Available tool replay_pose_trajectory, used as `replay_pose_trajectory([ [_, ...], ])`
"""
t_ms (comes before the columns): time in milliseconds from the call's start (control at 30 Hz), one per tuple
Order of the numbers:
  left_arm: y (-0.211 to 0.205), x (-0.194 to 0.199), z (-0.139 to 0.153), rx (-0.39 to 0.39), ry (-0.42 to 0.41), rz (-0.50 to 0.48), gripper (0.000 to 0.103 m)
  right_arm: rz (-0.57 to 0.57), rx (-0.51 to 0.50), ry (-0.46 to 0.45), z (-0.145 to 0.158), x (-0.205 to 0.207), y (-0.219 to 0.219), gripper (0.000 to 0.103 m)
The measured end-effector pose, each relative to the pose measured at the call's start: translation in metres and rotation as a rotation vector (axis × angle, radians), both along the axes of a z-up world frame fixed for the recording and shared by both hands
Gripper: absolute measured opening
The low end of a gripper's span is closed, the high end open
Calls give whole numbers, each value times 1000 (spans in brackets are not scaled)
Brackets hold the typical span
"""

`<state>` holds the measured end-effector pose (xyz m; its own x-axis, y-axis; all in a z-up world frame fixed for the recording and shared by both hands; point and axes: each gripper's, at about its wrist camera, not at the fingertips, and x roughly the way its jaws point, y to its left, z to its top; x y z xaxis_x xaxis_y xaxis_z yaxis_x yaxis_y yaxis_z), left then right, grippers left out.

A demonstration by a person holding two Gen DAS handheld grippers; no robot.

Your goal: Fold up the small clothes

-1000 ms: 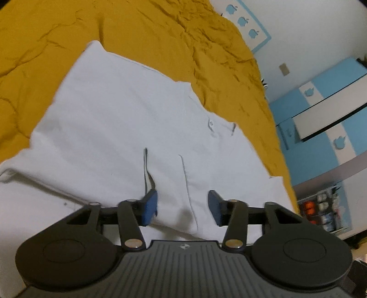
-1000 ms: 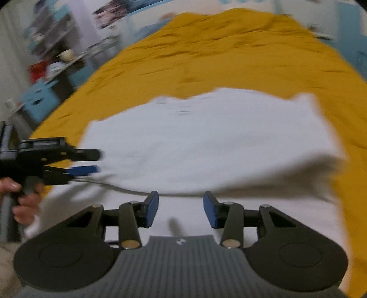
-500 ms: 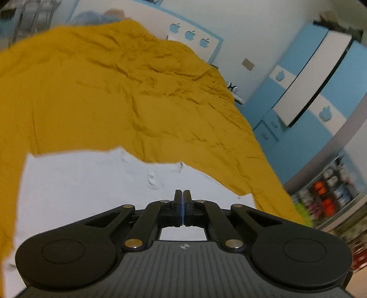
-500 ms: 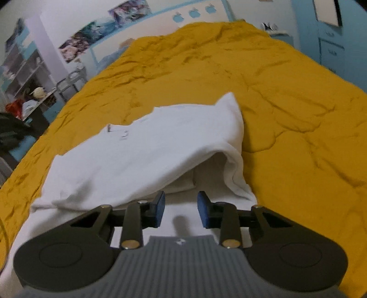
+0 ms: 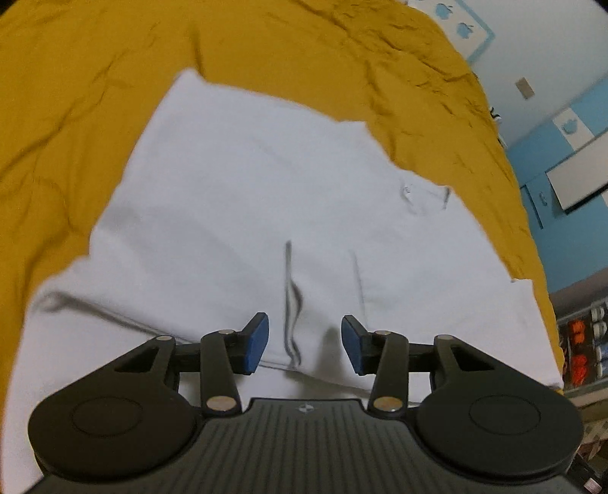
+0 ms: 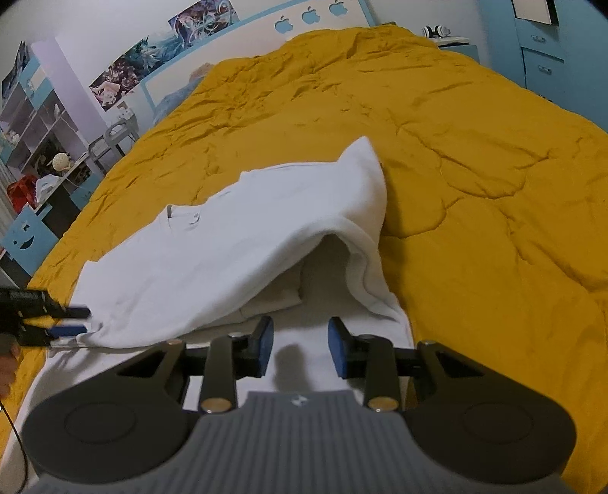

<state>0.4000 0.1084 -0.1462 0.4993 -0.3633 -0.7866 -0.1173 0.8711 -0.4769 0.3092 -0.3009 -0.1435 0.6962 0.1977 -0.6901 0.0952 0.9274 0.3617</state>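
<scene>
White shirt [image 6: 228, 266] lies half-folded on the yellow bedspread [image 6: 475, 171]; left tool [image 5: 305, 342] is opening, right tool [image 6: 300, 345] released, both empty.

A wide bed under a creased mustard-yellow quilt [image 6: 475, 159] fills the room ahead of the right gripper. Beyond it a white headboard [image 6: 266, 34] bears blue apple shapes, with posters [image 6: 159, 57] on the pale wall above left. Far left stands open shelving [image 6: 34, 125] (cluttered, contents too small to name). Blue cabinets [image 5: 562, 182] with white panels line the right.
</scene>
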Motion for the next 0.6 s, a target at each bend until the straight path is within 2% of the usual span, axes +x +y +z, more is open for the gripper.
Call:
replay_pose_trajectory([
  [100,0,4,-9,-34,-30,16,58,15,-2,-3,-2,4,3,29],
  [167,-3,7,-13,-29,-46,12,57,22,-6,-3,-3,5,5,29],
  [200,-8,9,-12,-22,-58,-3,47,25,-9,-3,-4,5,6,29],
  [233,-12,11,-11,-8,-72,-14,26,28,-15,-4,-4,6,7,29],
  [267,-16,11,-10,5,-81,-26,13,30,-22,-6,-4,6,7,29],
  [300,-18,12,-6,16,-87,-27,5,30,-27,-8,-3,6,8,29],
  [333,-20,10,-1,15,-111,-26,4,31,-34,-12,-3,6,8,29],
  [433,-24,9,33,-33,-211,-43,3,34,-46,-19,-2,6,7,30],
  [600,-50,17,120,-55,-367,-131,3,43,-20,-65,6,10,14,30],
])
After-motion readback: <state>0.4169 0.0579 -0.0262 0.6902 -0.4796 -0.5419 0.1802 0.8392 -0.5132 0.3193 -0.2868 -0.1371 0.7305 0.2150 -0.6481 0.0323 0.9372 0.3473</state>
